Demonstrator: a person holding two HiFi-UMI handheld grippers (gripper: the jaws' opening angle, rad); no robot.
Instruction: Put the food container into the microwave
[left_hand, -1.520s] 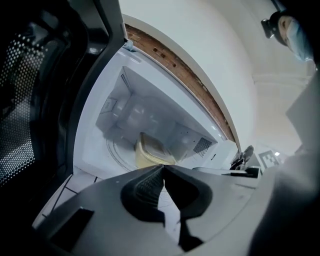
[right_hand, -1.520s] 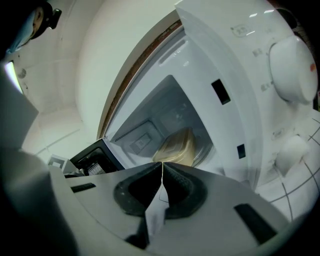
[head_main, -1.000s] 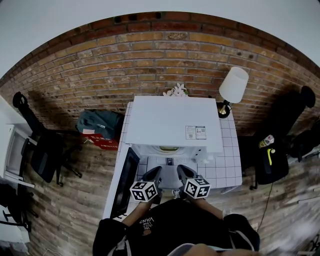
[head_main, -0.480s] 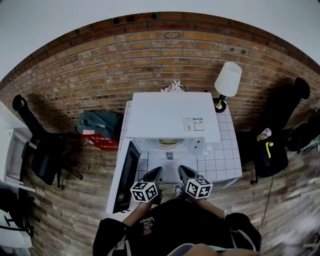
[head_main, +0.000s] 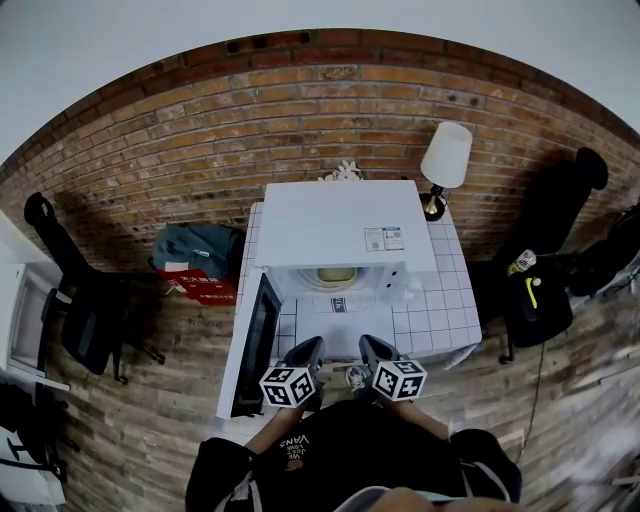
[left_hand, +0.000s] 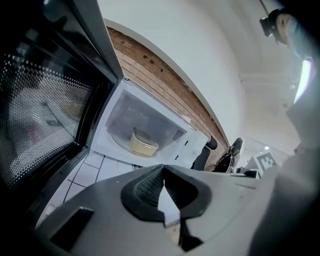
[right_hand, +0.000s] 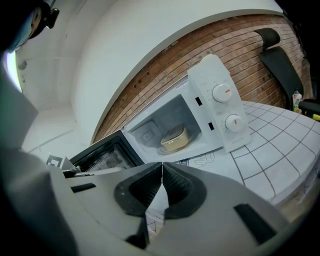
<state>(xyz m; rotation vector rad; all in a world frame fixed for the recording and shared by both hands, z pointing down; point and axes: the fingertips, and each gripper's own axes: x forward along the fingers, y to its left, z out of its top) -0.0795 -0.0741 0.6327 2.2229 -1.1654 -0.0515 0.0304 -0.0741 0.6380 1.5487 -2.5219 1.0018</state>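
- Already the food container (right_hand: 175, 138) sits inside the microwave (head_main: 340, 225); the door (head_main: 258, 340) stands wide open at the left
- Both tools hover over the front edge of the tabletop (head_main: 440, 320); the left gripper (left_hand: 162, 167) and the right gripper (right_hand: 161, 165) each have jaws pressed together, holding nothing
- Probably light, stiff and smooth-lidded; if regripped, pinch a side wall under the rim

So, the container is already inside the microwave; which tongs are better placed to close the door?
Probably left. The open door stands out on the left of the microwave, right beside the left tongs; the right tongs would need to cross over. Both tongs are shut and empty.
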